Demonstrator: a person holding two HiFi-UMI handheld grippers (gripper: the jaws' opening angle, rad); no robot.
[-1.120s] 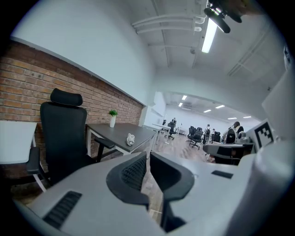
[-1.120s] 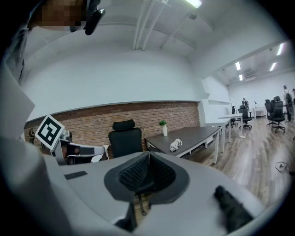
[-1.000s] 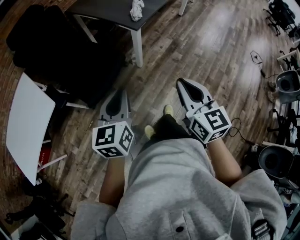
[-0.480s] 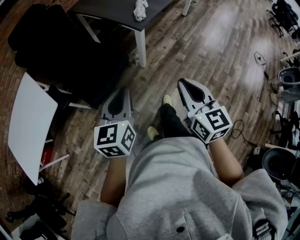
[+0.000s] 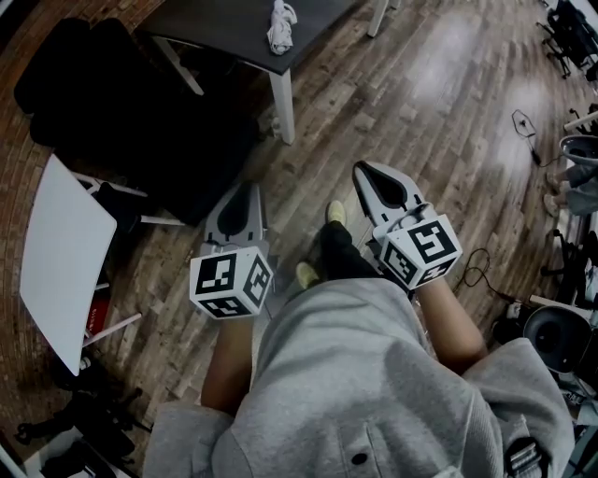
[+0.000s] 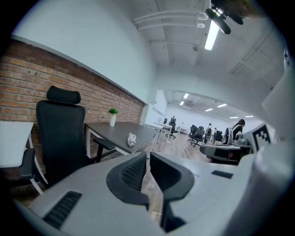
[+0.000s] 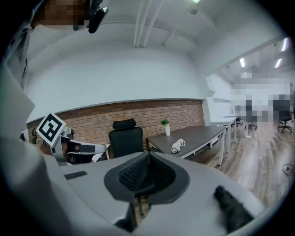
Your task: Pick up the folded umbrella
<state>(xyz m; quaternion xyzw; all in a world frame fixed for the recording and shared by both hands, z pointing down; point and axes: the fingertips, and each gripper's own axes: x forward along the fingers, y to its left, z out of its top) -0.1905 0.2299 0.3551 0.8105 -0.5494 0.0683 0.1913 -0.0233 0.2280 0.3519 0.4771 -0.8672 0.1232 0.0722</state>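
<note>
Head view showed the folded umbrella [image 5: 278, 23], seemingly the pale bundle, lying near-to-far at the dark table's [image 5: 224, 21] near edge, well beyond and between the left gripper [image 5: 247, 189] and right gripper [image 5: 359, 169], both clenched on nothing, neither clearly nearer.

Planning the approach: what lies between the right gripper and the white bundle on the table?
Only bare wood floor up to the table edge, per head view.

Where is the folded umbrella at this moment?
The folded umbrella lies on the dark table at the top of the head view, near the table's front corner, right of the black chair.
</note>
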